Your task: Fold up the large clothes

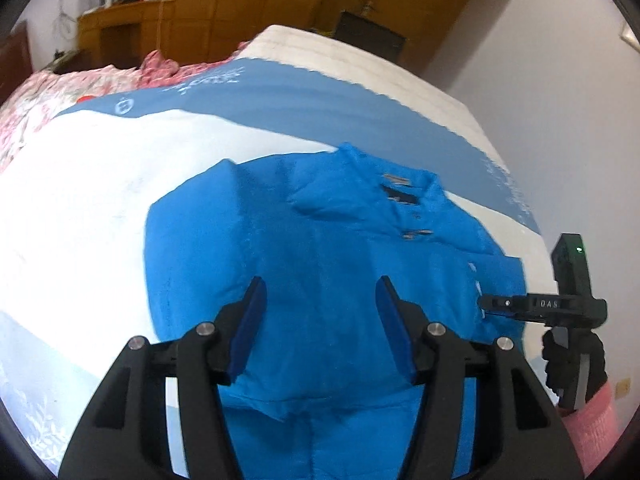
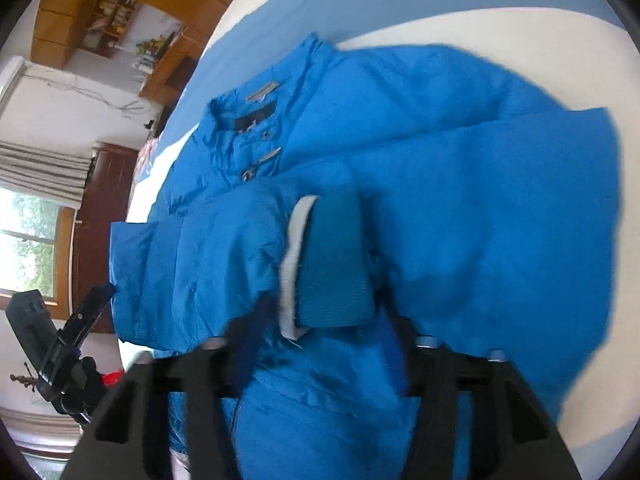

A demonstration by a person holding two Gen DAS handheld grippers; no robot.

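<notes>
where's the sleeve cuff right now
In the right wrist view the cuff lies folded across the front of the blue jacket, just ahead of the right claw, below the collar.

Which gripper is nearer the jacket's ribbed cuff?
Right. The right gripper has the cuff just ahead of its open jaws. The left gripper hovers open over the jacket body, away from it.

Black gripper (image 1: 318, 332), blue-padded fingers (image 1: 248, 328), silver screws.
</notes>
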